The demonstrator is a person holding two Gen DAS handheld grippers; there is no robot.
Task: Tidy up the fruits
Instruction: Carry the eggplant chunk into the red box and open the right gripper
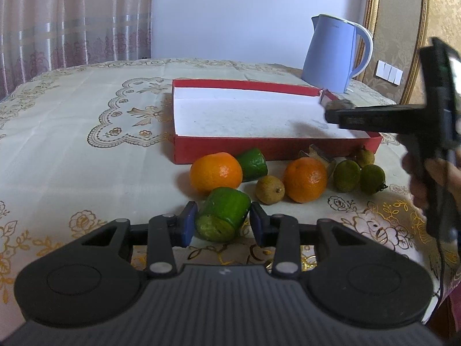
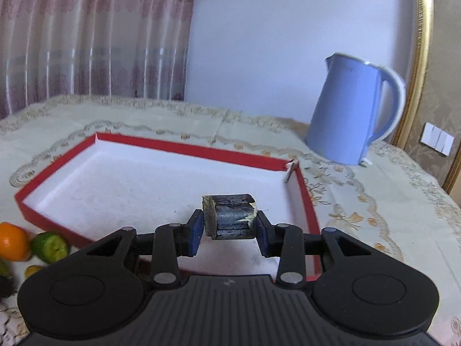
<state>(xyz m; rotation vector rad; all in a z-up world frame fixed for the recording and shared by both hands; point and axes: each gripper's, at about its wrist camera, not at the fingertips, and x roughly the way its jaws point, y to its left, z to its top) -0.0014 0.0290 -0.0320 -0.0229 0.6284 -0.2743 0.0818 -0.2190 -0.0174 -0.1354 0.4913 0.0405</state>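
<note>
Fruits [image 1: 305, 179] lie loose at centre frame of your left view, in a row just in front of the red box [image 1: 224, 151]: two oranges, small brown-green ones and a green cut piece. Your left gripper [image 1: 222, 223] brackets a second green cut piece [image 1: 223, 214], its pads at either side. Your right gripper [image 2: 229, 225], lower centre of its own view, is clamped on a dark cylindrical piece [image 2: 230, 216] above the box's white floor.

You get soft, even daylight, fisheye bending at the edges, and motion blur across the right wrist view.
</note>
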